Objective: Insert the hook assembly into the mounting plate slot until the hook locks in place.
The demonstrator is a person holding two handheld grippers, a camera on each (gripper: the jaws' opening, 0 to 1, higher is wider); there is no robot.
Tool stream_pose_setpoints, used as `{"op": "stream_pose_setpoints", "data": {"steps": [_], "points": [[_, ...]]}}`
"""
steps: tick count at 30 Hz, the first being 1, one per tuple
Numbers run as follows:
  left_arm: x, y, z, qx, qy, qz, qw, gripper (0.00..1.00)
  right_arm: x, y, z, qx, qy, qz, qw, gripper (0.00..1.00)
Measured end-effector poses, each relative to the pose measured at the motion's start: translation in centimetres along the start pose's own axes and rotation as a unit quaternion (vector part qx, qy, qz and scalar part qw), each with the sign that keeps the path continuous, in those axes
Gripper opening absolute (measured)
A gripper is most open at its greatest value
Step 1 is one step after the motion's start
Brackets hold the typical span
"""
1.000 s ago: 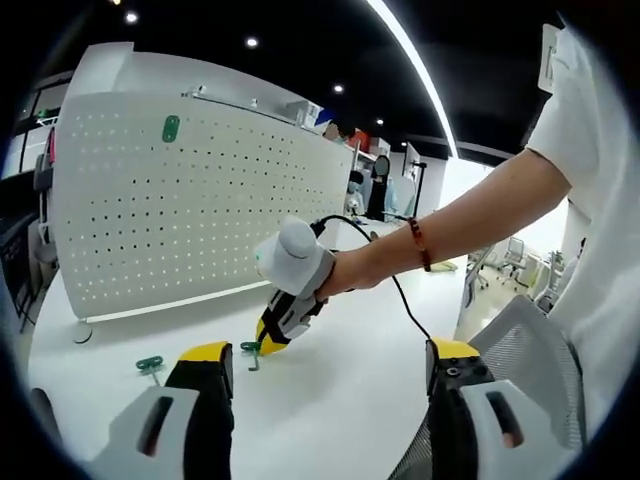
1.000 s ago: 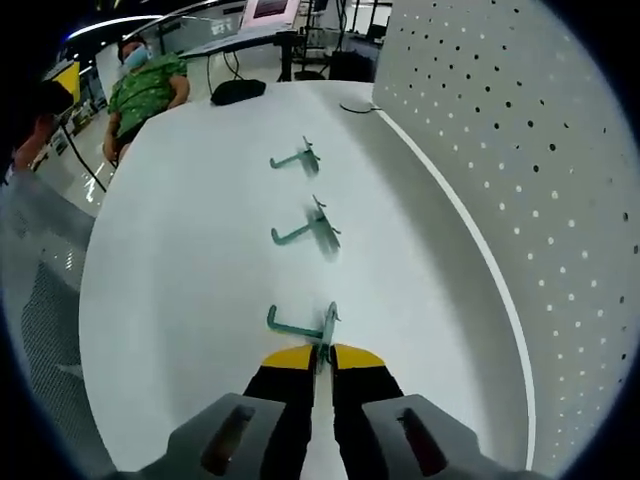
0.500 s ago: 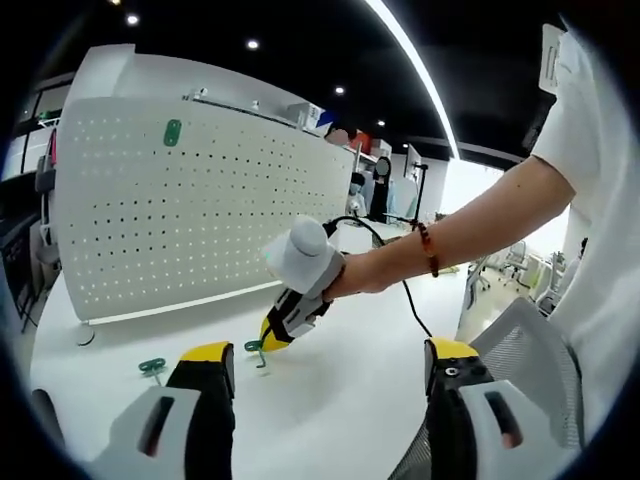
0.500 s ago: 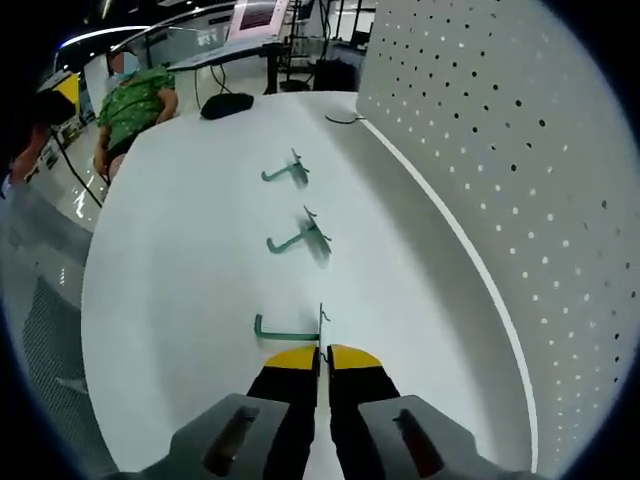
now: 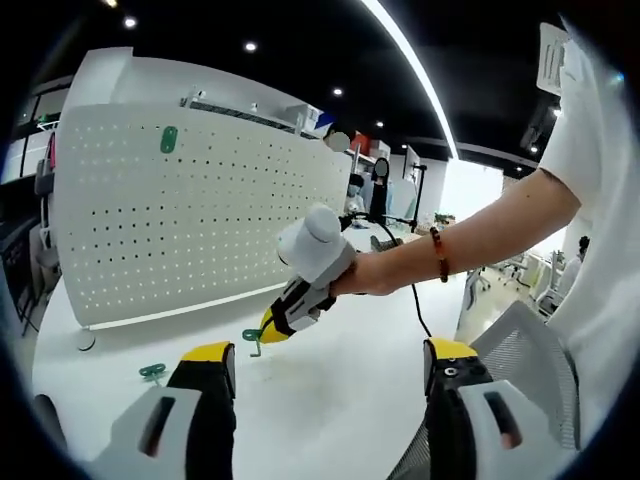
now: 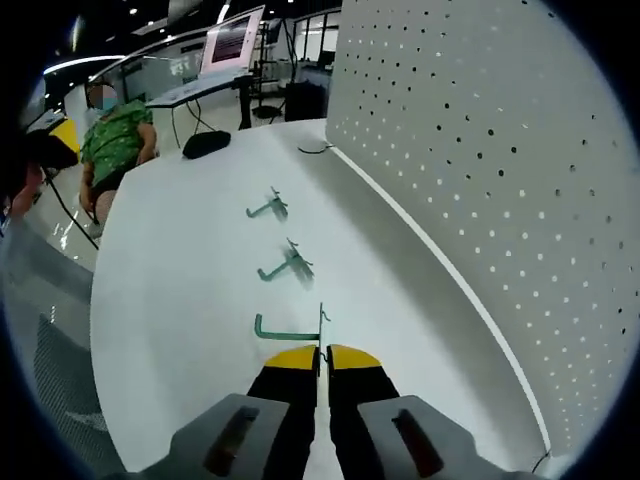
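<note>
right gripper (image 6: 322,352) clamped on small green wire hook (image 6: 290,330) | light, stiff, slippery: hold at backplate | left gripper (image 5: 325,365) gaping empty | white perforated pegboard (image 5: 200,215) far side

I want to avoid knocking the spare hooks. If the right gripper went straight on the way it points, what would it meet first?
Probably a spare hook lying on the table, just ahead of the right gripper and the hook it holds. Depth is unclear, and it may pass above.

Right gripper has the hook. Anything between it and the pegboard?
Nothing visible. The right gripper is shut on the green hook, held above the white table. The pegboard stands to its right across bare tabletop. Two spare hooks lie ahead, off that path.
</note>
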State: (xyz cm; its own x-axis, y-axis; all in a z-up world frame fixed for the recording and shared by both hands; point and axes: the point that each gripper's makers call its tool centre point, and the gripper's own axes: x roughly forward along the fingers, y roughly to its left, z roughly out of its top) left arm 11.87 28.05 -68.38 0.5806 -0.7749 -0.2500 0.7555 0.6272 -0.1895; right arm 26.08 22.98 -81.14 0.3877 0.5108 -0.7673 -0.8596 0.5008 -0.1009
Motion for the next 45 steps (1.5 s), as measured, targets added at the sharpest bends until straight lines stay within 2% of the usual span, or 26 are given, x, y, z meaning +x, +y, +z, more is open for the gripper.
{"op": "stream_pose_setpoints", "data": {"steps": [3, 13, 19, 23, 26, 30, 32, 37, 39, 45], "points": [[0.0, -0.2, 0.1, -0.003, -0.002, 0.000, 1.0000, 0.78, -0.4, 0.2, 0.1, 0.020, -0.008, 0.000, 0.9998, 0.01], [-0.1, -0.5, 0.5, -0.012, 0.002, -0.007, 0.9999, 0.73, -1.8, 0.8, 0.1, 0.047, -0.030, -0.005, 0.9984, 0.01], [-0.3, -0.2, 1.2, -0.024, -0.012, -0.002, 0.9996, 0.76, -3.0, 1.2, 0.5, 0.055, -0.055, -0.011, 0.9969, 0.01], [-0.3, -0.3, 1.2, -0.022, -0.007, 0.004, 0.9997, 0.76, -3.9, 1.6, 1.0, 0.060, -0.075, -0.010, 0.9953, 0.01], [-0.3, -0.6, 1.8, -0.037, -0.021, 0.000, 0.9991, 0.75, -4.6, 1.7, 1.3, 0.051, -0.089, -0.015, 0.9946, 0.01], [0.0, -0.9, 1.9, -0.023, -0.009, 0.004, 0.9997, 0.75, -5.5, 2.0, 1.4, 0.039, -0.096, -0.026, 0.9943, 0.01], [0.1, -1.1, 1.9, -0.022, -0.006, 0.002, 0.9997, 0.75, -6.0, 2.3, 1.7, 0.048, -0.113, -0.022, 0.9922, 0.01], [0.7, -1.7, 2.1, -0.022, -0.001, -0.007, 0.9997, 0.73, -6.9, 2.8, 1.5, 0.051, -0.124, -0.030, 0.9906, 0.01], [1.0, -2.1, 2.1, -0.018, 0.005, -0.013, 0.9997, 0.73, -7.6, 2.8, 1.5, 0.060, -0.137, -0.036, 0.9881, 0.01], [1.4, -2.5, 2.2, -0.027, 0.001, -0.018, 0.9995, 0.74, -8.7, 3.1, 1.3, 0.069, -0.150, -0.042, 0.9853, 0.01]]}}
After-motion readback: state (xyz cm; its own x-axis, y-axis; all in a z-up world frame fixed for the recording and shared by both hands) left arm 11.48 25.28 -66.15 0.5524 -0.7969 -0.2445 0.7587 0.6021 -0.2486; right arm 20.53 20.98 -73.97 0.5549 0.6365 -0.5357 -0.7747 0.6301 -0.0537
